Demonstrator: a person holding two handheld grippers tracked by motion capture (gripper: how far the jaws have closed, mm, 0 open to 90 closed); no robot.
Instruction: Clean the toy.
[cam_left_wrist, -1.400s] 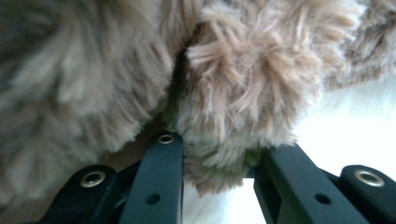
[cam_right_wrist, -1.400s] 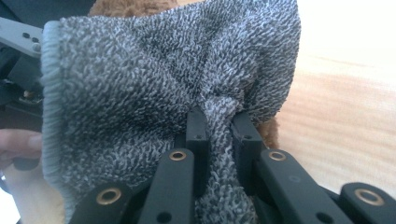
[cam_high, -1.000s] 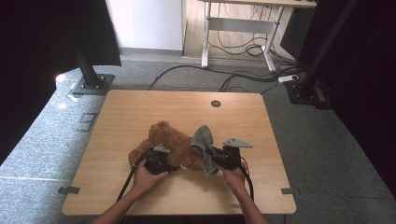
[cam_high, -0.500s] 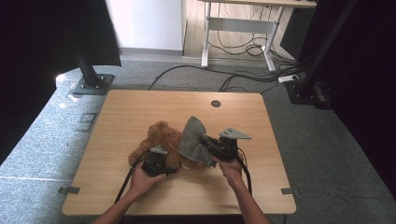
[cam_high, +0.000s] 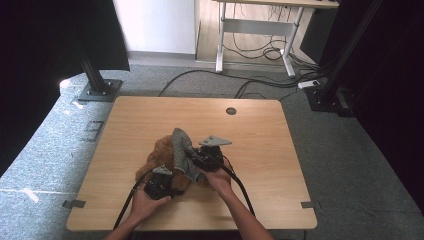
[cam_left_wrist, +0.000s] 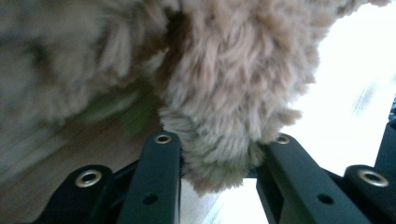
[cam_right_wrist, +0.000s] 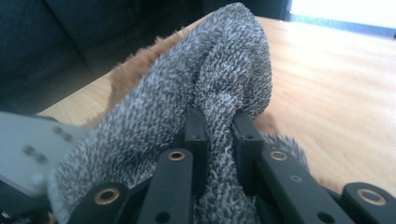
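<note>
Dressing step underway: right gripper (cam_high: 192, 159) pinching grey knitted garment (cam_high: 182, 150), lifting it over brown plush toy (cam_high: 160, 152) lying near table's (cam_high: 250, 130) front edge; left gripper (cam_high: 166, 181) clamping plush limb (cam_left_wrist: 224, 116). Next: likely stretching garment opening over toy, keeping limb steady.

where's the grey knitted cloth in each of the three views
High view: the grey knitted cloth stands up at table centre, over the brown plush toy, at the right gripper.
Left gripper view: not in it; the plush toy's fur lies between the jaws.
Right gripper view: cloth in the middle, pinched between the jaws.
Shared landmark: the brown plush toy.
</note>
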